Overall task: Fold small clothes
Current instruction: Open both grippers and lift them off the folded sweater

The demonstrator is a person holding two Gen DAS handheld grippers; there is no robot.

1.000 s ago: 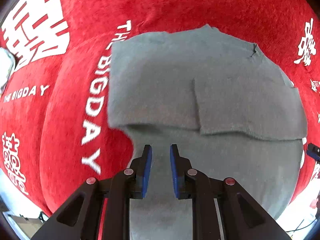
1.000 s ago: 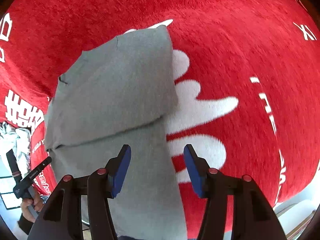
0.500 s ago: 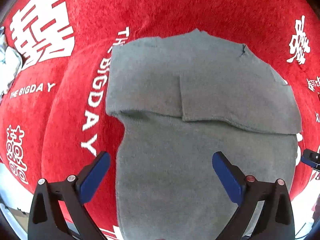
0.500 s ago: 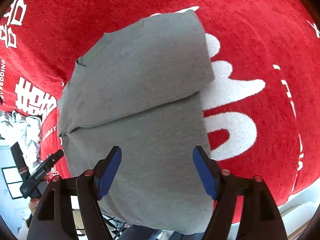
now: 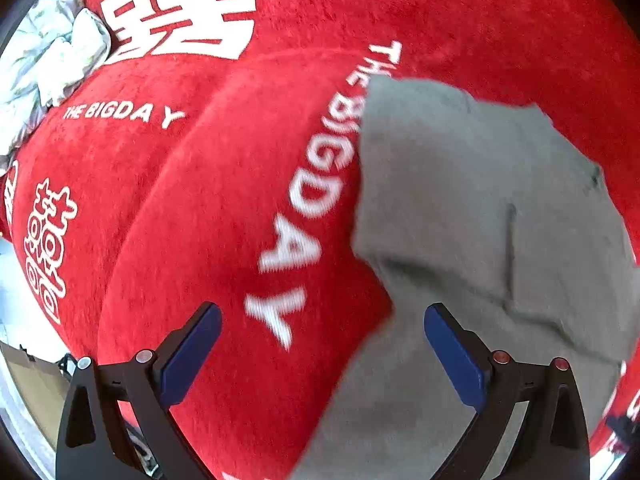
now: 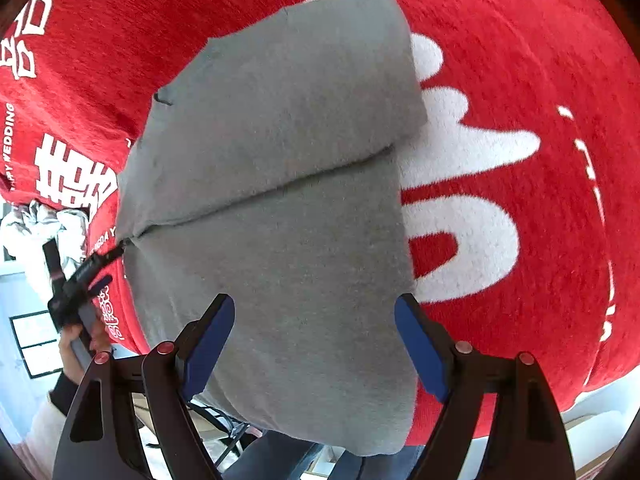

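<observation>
— Two sets of jaws let go, one after the other. My left gripper [image 5: 322, 354] stood at its widest with nothing between the pads; a second before it was pinched nearly shut over the grey cloth.

— And the right?

— My right gripper [image 6: 314, 346] was opening too, pads apart above the cloth and not pressing it. It had been about half as wide a second earlier.

— Where did the grey garment [image 6: 280, 168] lie?

— Flat on the red blanket [image 6: 520, 60], its upper part folded down so an edge ran across the middle. In the right wrist view it filled the picture from 12 to 6 o'clock, its near end hanging over the blanket's edge. In the left wrist view it [image 5: 480, 220] sat off at 3 o'clock.

— What else differed?

— The left view had swung off the cloth toward the white lettering [image 5: 316, 184]; before, the garment was dead centre. A crumpled pale heap [image 5: 48, 60] showed at 10 o'clock.

— Meaning?

— I judged that fold laid and released; another fold likely remained.
</observation>
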